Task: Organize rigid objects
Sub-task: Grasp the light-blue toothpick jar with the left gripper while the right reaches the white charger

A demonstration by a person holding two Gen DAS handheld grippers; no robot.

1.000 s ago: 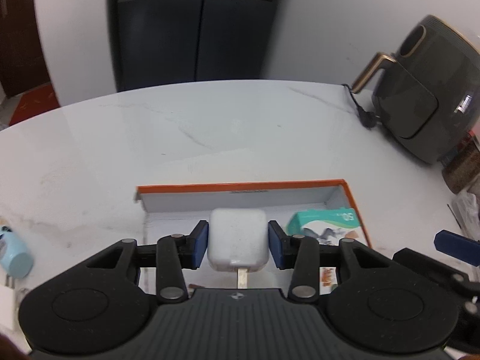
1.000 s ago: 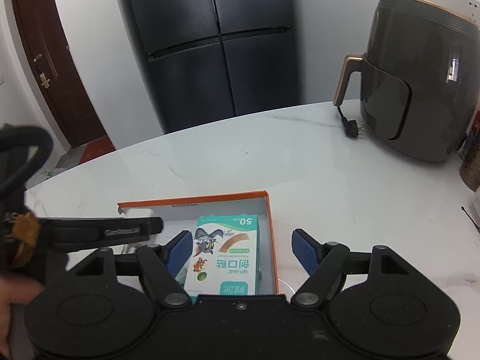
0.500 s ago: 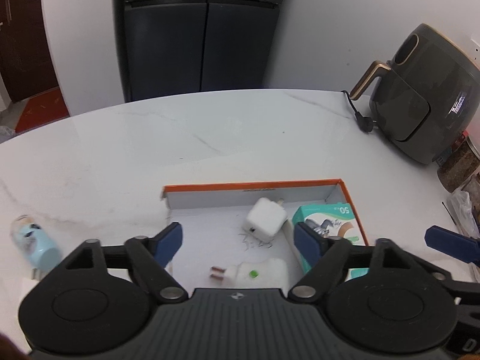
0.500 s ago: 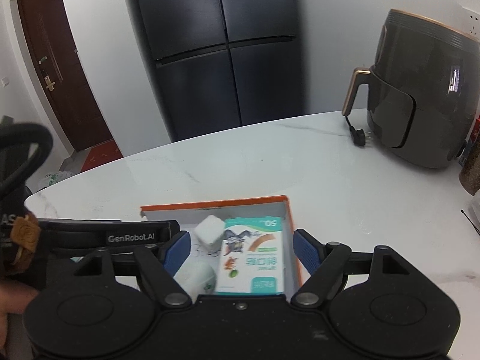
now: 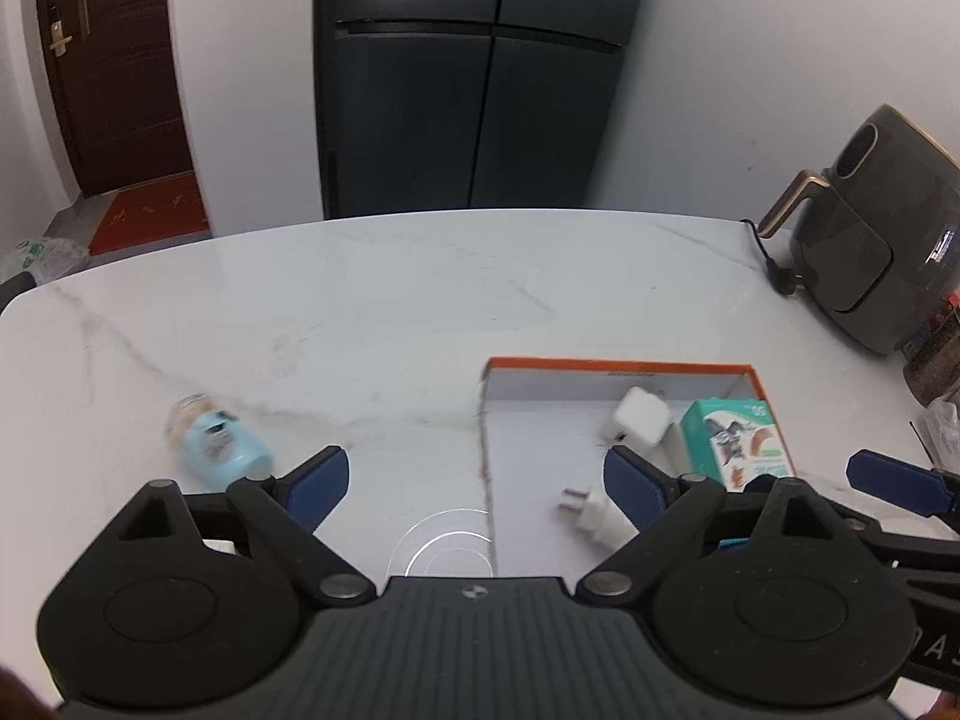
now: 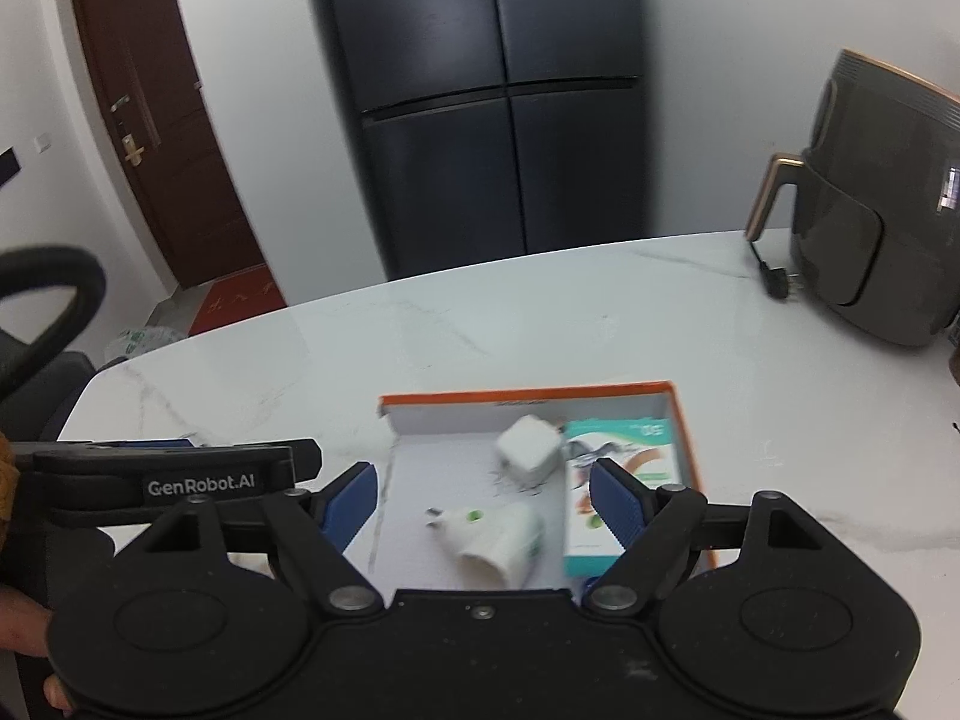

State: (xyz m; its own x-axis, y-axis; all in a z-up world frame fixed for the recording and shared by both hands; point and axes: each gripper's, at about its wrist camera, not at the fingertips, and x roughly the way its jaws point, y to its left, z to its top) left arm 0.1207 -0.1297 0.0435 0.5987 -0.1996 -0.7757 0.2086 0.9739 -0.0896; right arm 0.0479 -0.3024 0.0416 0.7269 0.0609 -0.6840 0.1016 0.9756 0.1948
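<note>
Left tongs point(image 5: 474, 480) now empty; charger point(image 5: 641, 425) dropped in box point(image 5: 618, 365).

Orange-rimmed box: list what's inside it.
The box holds a white cube charger, a white plug adapter lying on its side, and a green carton along the right wall. The near end is hidden behind the right gripper.

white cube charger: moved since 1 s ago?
Yes. The white cube charger, then clamped in the left gripper, now lies in the orange-rimmed box near its far wall, beside the green carton; gripper open.
</note>
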